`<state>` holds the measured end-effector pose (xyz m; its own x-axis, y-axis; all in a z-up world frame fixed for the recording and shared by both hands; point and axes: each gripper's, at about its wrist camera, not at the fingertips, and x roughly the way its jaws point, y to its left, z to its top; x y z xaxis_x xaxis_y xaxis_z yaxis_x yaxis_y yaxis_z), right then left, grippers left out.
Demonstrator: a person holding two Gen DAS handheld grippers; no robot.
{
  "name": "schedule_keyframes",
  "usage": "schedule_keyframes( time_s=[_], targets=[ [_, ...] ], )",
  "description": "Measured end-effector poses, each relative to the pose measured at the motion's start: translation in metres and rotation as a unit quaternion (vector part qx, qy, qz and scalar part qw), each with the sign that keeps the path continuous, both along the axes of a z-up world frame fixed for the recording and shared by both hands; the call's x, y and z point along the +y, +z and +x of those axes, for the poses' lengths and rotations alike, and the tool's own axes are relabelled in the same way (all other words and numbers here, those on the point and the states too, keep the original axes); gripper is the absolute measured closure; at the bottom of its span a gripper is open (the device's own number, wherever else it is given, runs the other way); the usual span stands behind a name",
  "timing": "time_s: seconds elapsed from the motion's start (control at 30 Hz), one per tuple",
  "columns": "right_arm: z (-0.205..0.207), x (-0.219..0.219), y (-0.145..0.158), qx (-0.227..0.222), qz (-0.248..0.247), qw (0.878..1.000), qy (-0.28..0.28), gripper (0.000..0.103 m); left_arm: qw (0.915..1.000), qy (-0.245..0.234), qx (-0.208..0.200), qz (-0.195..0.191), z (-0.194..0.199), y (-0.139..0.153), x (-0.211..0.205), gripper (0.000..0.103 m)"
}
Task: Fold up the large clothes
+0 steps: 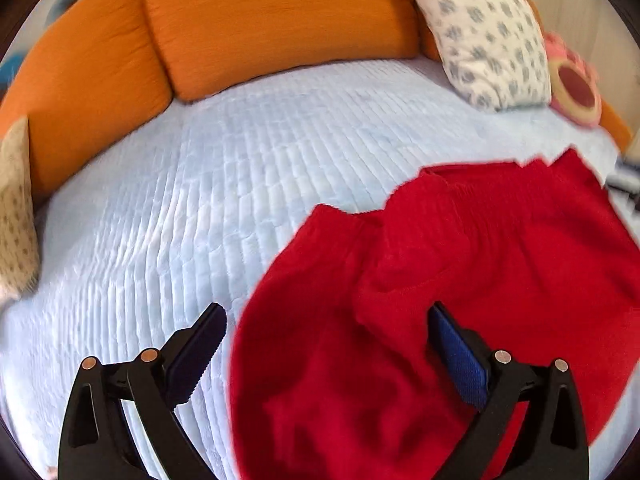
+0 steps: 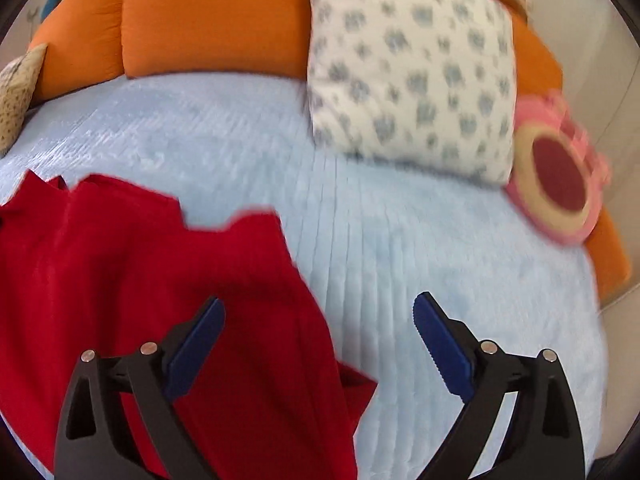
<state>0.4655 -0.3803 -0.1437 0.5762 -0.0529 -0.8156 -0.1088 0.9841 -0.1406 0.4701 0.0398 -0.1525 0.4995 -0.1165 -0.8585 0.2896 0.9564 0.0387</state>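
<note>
Inspecting, we find the red garment (image 1: pixel 460 280) lying rumpled on the near pale-blue quilt (image 1: pixel 200 200); left gripper (image 1: pixel 326 340) and right gripper (image 2: pixel 320 332) both gape wide, holding nothing.

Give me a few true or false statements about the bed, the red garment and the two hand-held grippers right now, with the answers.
1. The red garment lies on a light blue quilt. True.
2. The left hand-held gripper is clamped on the garment. False: its jaws stand open, holding nothing.
3. The right hand-held gripper is open. True.
4. The cushions behind the bed are green. False: they are orange.
5. A spotted pillow leans against the cushions. True.
</note>
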Motion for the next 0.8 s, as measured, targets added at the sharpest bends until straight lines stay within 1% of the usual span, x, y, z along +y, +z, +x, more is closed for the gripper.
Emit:
schedule_keyframes(
  time_s=[0.07, 0.1, 0.13, 0.17, 0.2, 0.23, 0.27, 0.3, 0.33, 0.4, 0.43, 0.5, 0.53, 0.57, 0.67, 0.73, 0.8],
  targets=[
    [-0.001, -0.004, -0.013, 0.012, 0.03, 0.999, 0.0, 0.009, 0.9995, 0.008, -0.004, -0.03, 0.001, 0.008, 0.01, 0.003],
    [0.0, -0.003, -0.018, 0.016, 0.041, 0.999, 0.004, 0.012, 0.999, 0.01, -0.005, -0.043, 0.002, 0.011, 0.015, 0.003],
    [0.002, 0.001, -0.024, 0.02, 0.043, 0.999, 0.013, 0.03, 0.9988, 0.012, -0.003, -0.048, 0.004, 0.012, 0.019, 0.003],
    [0.005, 0.004, -0.028, 0.024, 0.042, 0.999, 0.02, 0.04, 0.9987, 0.014, -0.002, -0.049, 0.006, 0.013, 0.022, 0.003],
    [0.008, 0.007, -0.035, 0.034, 0.038, 0.999, 0.02, 0.056, 0.9986, 0.015, -0.002, -0.051, 0.006, 0.014, 0.023, 0.003],
    [0.011, 0.008, -0.04, 0.038, 0.034, 0.999, 0.017, 0.077, 0.9985, 0.014, 0.0, -0.053, 0.006, 0.014, 0.023, 0.003],
    [0.011, 0.011, -0.046, 0.038, 0.026, 0.999, 0.011, 0.092, 0.9985, 0.012, -0.002, -0.054, 0.005, 0.014, 0.024, 0.003],
    [0.012, 0.013, -0.049, 0.038, 0.019, 0.999, 0.005, 0.094, 0.9983, 0.012, -0.001, -0.057, 0.003, 0.014, 0.025, 0.003],
    [0.01, 0.012, -0.047, 0.027, 0.011, 1.0, -0.001, 0.097, 0.998, 0.009, 0.002, -0.063, 0.002, 0.014, 0.028, 0.003],
    [0.011, -0.001, -0.037, 0.001, 0.027, 0.999, -0.027, 0.097, 0.9983, 0.015, 0.001, -0.056, 0.0, 0.014, 0.032, 0.003],
    [0.011, -0.015, -0.029, -0.011, 0.043, 0.998, -0.054, 0.097, 0.9984, 0.02, 0.003, -0.053, 0.0, 0.014, 0.036, 0.003],
    [0.014, -0.034, -0.021, -0.017, 0.06, 0.994, -0.086, 0.096, 0.9981, 0.028, -0.001, -0.055, 0.0, 0.016, 0.043, 0.003],
    [0.015, -0.039, -0.02, -0.013, 0.063, 0.994, -0.091, 0.096, 0.9981, 0.033, -0.002, -0.053, 0.0, 0.016, 0.045, 0.003],
    [0.018, -0.04, -0.023, -0.005, 0.058, 0.994, -0.095, 0.096, 0.9981, 0.041, -0.005, -0.045, 0.001, 0.016, 0.047, 0.003],
    [0.022, -0.03, -0.042, 0.015, 0.025, 0.993, -0.111, 0.096, 0.997, 0.077, -0.002, 0.007, 0.013, 0.003, 0.049, 0.003],
    [0.025, -0.019, -0.065, 0.038, 0.0, 0.993, -0.112, 0.096, 0.997, 0.074, 0.014, 0.02, 0.019, -0.008, 0.045, 0.003],
    [0.023, -0.012, -0.08, 0.039, -0.016, 0.994, -0.103, 0.095, 0.9967, 0.063, 0.026, 0.044, 0.024, -0.023, 0.037, 0.003]
  ],
)
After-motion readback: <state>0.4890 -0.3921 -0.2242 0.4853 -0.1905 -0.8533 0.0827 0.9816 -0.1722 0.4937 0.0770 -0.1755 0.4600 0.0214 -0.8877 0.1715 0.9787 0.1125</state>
